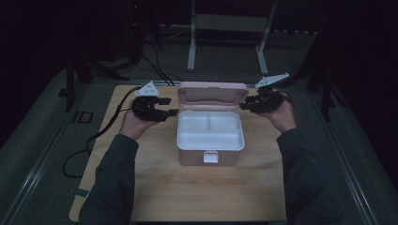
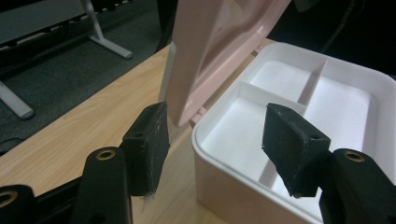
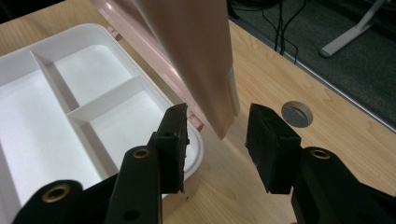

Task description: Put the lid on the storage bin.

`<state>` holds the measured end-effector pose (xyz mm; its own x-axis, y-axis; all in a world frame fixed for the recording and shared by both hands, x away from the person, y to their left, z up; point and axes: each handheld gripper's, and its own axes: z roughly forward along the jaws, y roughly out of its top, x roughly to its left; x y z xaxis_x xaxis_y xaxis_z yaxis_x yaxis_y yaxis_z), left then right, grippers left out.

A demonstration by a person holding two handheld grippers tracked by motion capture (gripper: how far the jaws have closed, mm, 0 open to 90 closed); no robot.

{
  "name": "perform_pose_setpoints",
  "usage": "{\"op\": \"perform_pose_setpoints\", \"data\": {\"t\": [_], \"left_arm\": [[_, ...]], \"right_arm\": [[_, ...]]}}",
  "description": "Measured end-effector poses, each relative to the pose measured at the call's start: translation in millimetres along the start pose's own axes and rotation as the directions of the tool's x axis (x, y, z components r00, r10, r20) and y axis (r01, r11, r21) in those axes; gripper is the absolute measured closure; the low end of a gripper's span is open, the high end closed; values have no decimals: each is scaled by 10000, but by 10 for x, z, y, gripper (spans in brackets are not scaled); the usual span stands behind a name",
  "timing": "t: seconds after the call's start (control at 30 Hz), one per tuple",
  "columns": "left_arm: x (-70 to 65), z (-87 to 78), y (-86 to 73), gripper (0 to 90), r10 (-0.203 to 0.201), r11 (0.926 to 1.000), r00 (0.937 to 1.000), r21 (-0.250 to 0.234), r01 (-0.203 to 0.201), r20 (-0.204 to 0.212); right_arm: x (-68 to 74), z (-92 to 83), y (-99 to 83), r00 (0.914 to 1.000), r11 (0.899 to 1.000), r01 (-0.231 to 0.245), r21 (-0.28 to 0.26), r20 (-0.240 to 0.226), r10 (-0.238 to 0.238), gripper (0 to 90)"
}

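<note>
A pink lunch box [image 1: 220, 157] stands open in the middle of the wooden table, its lid [image 1: 212, 96] raised upright at the back. Its white insert [image 1: 187, 136] has three empty compartments. My left gripper [image 1: 169, 106] is at the lid's left end. In the left gripper view its jaws [image 2: 215, 135] are apart, with the lid's lower corner [image 2: 180, 114] just inside the left pad [image 2: 149, 144] and not pressed. My right gripper [image 1: 244, 104] is at the lid's right end. There the jaws [image 3: 217, 135] straddle the lid's edge [image 3: 219, 112], with gaps on both sides.
The wooden table [image 1: 187, 197] has bare room in front of the box. A black cable [image 1: 94, 140] trails off its left side. A round grommet hole [image 3: 296, 114] lies in the table near the right gripper. A metal stand [image 1: 225, 23] is on the floor behind.
</note>
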<state>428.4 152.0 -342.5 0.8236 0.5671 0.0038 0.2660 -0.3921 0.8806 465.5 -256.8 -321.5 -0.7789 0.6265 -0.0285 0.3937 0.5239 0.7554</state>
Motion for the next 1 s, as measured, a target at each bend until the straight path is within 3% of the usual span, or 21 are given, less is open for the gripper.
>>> {"op": "perform_pose_setpoints", "data": {"t": [0.6,1.0], "left_arm": [[47,136,203,421,-75,9998,10000,-199,74,-43],[62,153,230,439,-176,9994,9998,-304,179,110]], "right_arm": [[4,-21,29,10000,9989,31,-465,-17,-32,589],[37,-56,79,9997,9985,232,-500,-102,-238,589]]}}
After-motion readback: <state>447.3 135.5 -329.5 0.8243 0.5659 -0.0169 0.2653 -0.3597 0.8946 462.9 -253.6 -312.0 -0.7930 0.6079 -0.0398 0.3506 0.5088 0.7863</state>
